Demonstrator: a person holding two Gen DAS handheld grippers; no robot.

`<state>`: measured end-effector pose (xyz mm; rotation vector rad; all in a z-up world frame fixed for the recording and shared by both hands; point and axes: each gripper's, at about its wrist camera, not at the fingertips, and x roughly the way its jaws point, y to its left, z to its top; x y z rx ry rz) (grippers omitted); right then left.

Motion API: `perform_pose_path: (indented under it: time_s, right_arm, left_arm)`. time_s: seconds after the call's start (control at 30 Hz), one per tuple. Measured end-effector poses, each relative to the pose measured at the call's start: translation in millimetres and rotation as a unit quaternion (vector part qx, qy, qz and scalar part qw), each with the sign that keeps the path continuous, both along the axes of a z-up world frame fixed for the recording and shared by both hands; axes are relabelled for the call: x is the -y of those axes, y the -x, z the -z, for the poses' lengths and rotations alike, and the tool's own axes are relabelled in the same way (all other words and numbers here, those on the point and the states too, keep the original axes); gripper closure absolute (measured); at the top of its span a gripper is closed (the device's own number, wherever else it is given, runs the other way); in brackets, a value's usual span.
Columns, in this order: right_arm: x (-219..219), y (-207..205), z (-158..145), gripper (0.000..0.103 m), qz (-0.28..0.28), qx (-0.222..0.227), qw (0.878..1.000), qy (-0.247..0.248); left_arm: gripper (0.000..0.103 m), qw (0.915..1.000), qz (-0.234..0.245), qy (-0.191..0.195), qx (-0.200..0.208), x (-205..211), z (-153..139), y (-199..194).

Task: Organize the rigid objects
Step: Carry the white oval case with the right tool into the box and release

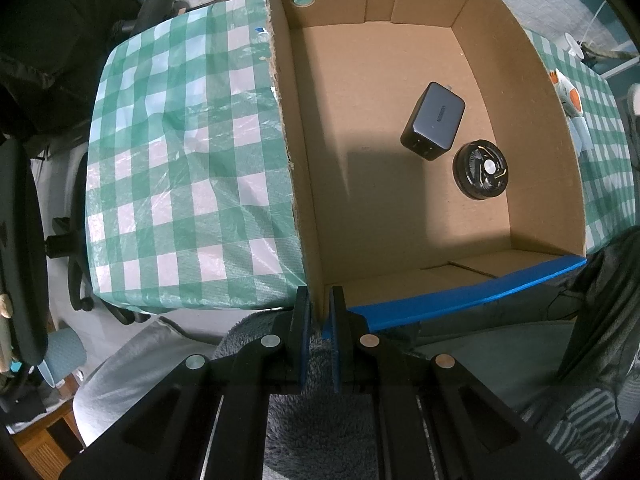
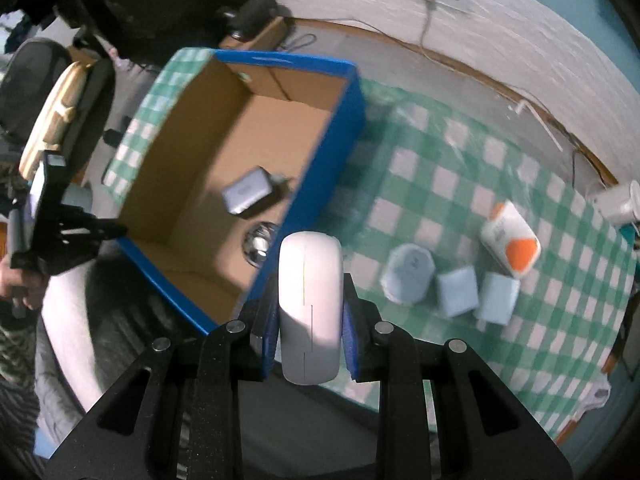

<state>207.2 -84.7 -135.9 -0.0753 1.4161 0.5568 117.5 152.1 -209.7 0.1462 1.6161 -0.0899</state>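
Note:
A blue-edged cardboard box stands on the green checked table. Inside lie a dark grey charger and a round black fan-like disc. My left gripper is shut on the box's near corner wall. In the right wrist view my right gripper is shut on a white rounded case, held above the box's right wall. The charger and disc show inside. The left gripper shows at the box's left corner.
On the table right of the box lie a pale blue octagonal item, two pale blue blocks and a white-and-orange box. A white cup stands at the far right. Chairs surround the table.

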Motion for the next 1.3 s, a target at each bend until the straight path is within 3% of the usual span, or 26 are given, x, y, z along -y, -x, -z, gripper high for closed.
perform_pose_path:
  time_s: [0.23,0.57,0.9,1.3]
  right_arm:
    - [-43.4,-7.3,7.7,0.078,-0.016,-0.007,1.0,-0.012]
    - [-83.6,-14.5,44.5,0.078,-0.021,-0.039,0.999,-0.016]
    - [-82.6,-12.5,66.2,0.078,-0.013,-0.049,0.999,0.003]
    - [-72.5,-10.9,67.6,0.076,-0.003,-0.041,0.999,0.015]
  left_arm:
    - [0.096,1.0,0.0,0.0,0.0,0.8,-0.8,-0.3]
    - [0.096,1.0,0.0,0.005,0.002,-1.2,-1.0,0.1]
    - [0.096,1.0,0.003,0.005,0.002,-1.3,-1.1,-1.1]
    - [0.096,1.0,0.0,0.008,0.004,-1.1,0.2,-0.4]
